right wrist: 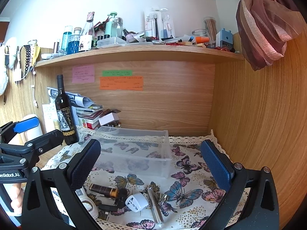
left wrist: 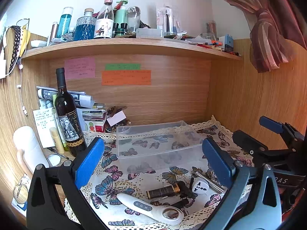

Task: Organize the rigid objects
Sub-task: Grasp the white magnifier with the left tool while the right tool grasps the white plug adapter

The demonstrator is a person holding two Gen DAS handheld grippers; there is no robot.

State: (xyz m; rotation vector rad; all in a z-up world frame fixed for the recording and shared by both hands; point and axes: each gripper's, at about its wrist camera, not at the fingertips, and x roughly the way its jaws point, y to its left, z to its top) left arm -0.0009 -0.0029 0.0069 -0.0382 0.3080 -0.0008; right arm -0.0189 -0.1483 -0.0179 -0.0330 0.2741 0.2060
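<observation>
A clear plastic bin (left wrist: 153,143) (right wrist: 134,149) stands empty on the butterfly cloth. In front of it lie a white handheld device with buttons (left wrist: 151,209) (right wrist: 90,205), a brown and gold cylinder (left wrist: 163,191) (right wrist: 104,189), a white plug adapter (left wrist: 199,186) (right wrist: 136,202), a silver metal tube (right wrist: 155,205) (left wrist: 210,182) and a black object (left wrist: 185,190) (right wrist: 120,197). My left gripper (left wrist: 153,161) is open and empty above them. My right gripper (right wrist: 151,164) is open and empty too. Each shows at the edge of the other's view.
A dark wine bottle (left wrist: 68,118) (right wrist: 65,113) stands at the left by a pile of papers and books (left wrist: 88,111). A cluttered wooden shelf (left wrist: 130,46) hangs above. A wooden side wall (right wrist: 259,124) closes the right. A white bottle (left wrist: 28,147) is at far left.
</observation>
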